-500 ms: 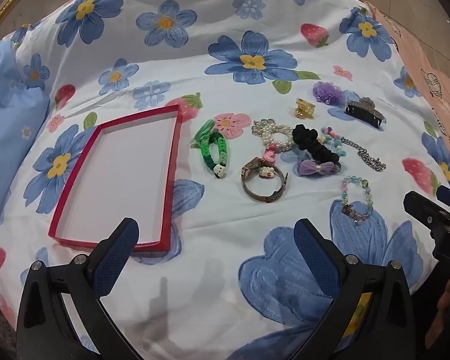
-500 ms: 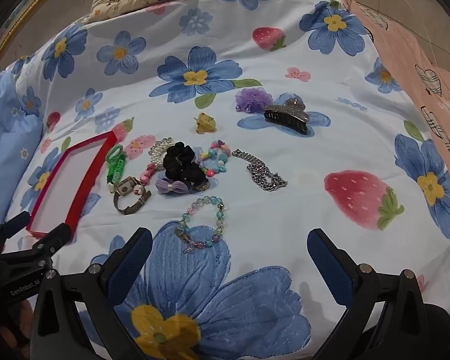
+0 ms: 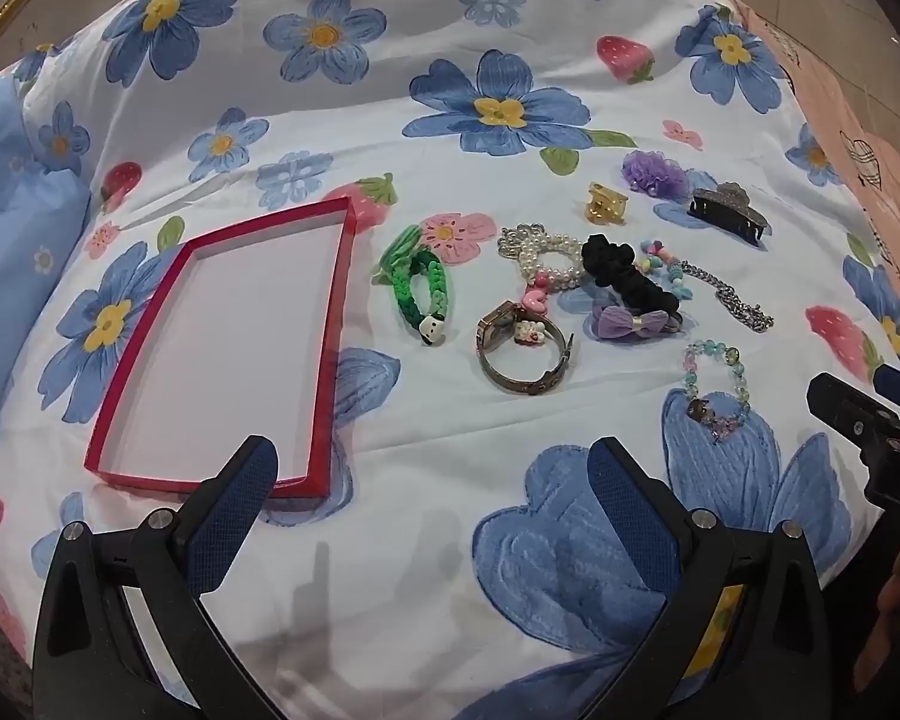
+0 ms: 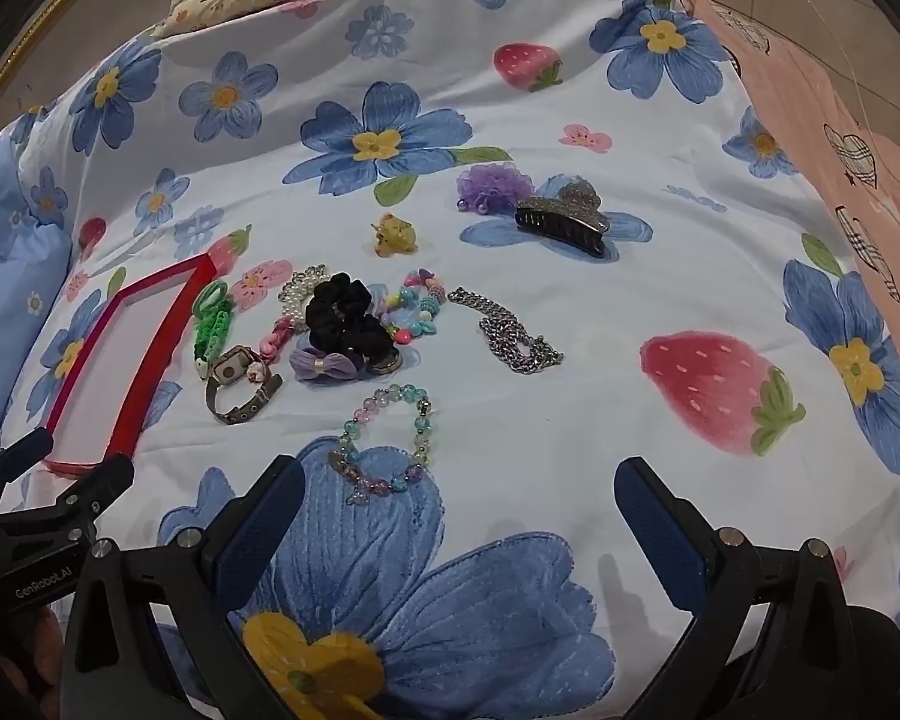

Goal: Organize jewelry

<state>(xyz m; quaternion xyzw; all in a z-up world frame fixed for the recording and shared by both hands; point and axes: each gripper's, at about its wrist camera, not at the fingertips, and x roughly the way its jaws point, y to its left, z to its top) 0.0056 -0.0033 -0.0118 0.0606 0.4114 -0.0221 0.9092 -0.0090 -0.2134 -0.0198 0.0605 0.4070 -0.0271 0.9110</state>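
While both grippers hover over the bed, each pair of fingers is spread wide, pinching nothing. Left gripper point(image 3: 432, 486): the red tray point(image 3: 150, 468) has its near rim just ahead of the left-hand finger, partly behind its tip. Bare floral bedsheet point(image 3: 426, 438) lies between and ahead of the fingers up to the green braided bracelet point(image 3: 421, 294) and the watch point(image 3: 519, 354). Right gripper point(image 4: 459, 504): pastel bead bracelet point(image 4: 384, 444) sits just ahead, nearer the left-hand finger. Beyond it are the black scrunchie point(image 4: 345, 315), purple bow point(image 4: 323, 363), silver chain point(image 4: 510, 333) and, farther off, the dark claw clip point(image 4: 561, 222). Open sheet runs ahead of the right-hand finger toward the pink fabric point(image 4: 810, 108) at the bed edge. Left gripper body in right view reads "GenRobot.AI".
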